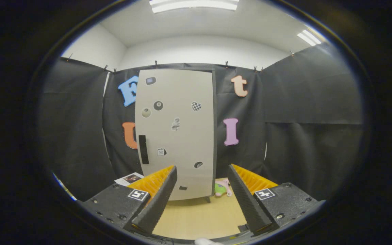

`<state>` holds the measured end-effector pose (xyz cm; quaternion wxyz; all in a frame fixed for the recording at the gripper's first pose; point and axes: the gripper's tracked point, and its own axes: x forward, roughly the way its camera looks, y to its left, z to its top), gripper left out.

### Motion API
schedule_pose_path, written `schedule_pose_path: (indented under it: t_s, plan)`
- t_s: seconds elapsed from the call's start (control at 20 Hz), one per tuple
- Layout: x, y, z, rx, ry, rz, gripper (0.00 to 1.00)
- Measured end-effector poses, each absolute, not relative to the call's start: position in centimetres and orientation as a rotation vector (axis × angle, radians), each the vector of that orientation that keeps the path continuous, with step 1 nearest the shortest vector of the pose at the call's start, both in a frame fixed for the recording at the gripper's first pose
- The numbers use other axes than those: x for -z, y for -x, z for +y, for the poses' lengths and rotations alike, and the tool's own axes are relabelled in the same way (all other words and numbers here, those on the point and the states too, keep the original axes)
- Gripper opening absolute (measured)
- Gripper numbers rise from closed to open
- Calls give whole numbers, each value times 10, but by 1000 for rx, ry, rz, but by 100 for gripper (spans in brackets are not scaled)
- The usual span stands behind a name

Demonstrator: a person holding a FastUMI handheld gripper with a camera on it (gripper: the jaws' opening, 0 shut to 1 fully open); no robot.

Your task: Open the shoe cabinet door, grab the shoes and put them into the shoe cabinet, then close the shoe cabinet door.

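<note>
The jaws of the gripper (202, 175) stood wide apart, gripping nothing. Beyond them the shoe cabinet (176, 132) stood with its door shut, on a wooden floor (196, 217). A pink-and-green shoe (222, 188) lay just beside the cabinet's base.

Approach path: open floor up to a closed cabinet

Bare wooden floor (196, 217) lies ahead of the spread hand-held gripper (202, 172); the shut cabinet door (177, 136) blocks beyond, pink-green shoes (222, 188) just beside its foot.
</note>
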<state>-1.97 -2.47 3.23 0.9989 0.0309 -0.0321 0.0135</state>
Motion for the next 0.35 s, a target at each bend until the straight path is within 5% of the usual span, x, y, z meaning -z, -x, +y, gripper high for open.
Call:
schedule_pose_path:
  t_s: [0.35]
  plan:
    - [-26,18,-32,-15,-71,-53,98]
